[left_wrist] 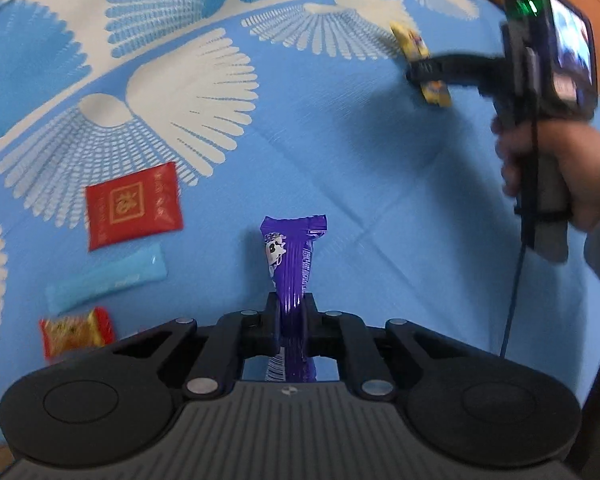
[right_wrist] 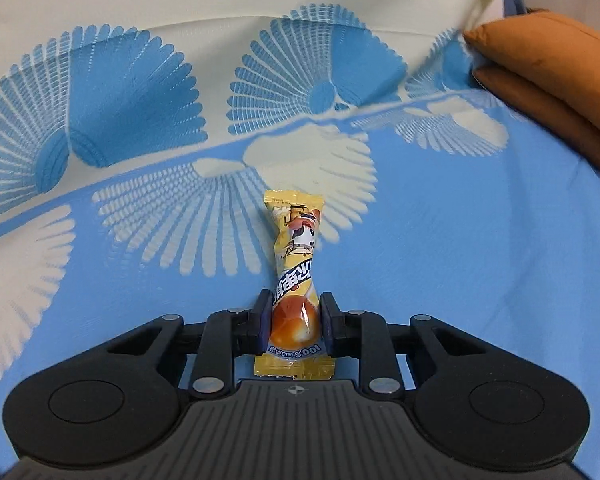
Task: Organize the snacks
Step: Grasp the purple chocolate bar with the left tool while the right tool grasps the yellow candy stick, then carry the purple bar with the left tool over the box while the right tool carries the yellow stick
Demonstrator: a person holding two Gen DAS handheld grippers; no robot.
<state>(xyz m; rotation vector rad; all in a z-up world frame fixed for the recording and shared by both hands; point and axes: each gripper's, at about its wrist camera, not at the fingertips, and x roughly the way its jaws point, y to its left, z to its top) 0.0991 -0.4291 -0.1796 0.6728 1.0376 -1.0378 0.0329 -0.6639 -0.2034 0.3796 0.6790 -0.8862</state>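
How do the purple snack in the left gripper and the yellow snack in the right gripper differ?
The purple snack is pinched edge-on and narrow; the yellow snack faces the camera, bulging between the pads. Purple shows a cow print, yellow an orange ball graphic. Both are sealed wrappers clamped by the left gripper and right gripper over the blue cloth.

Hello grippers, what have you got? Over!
Left gripper shut on purple snack. Right gripper shut on yellow snack. Red packet, blue packet, small red snack lying left. Nothing blocking.
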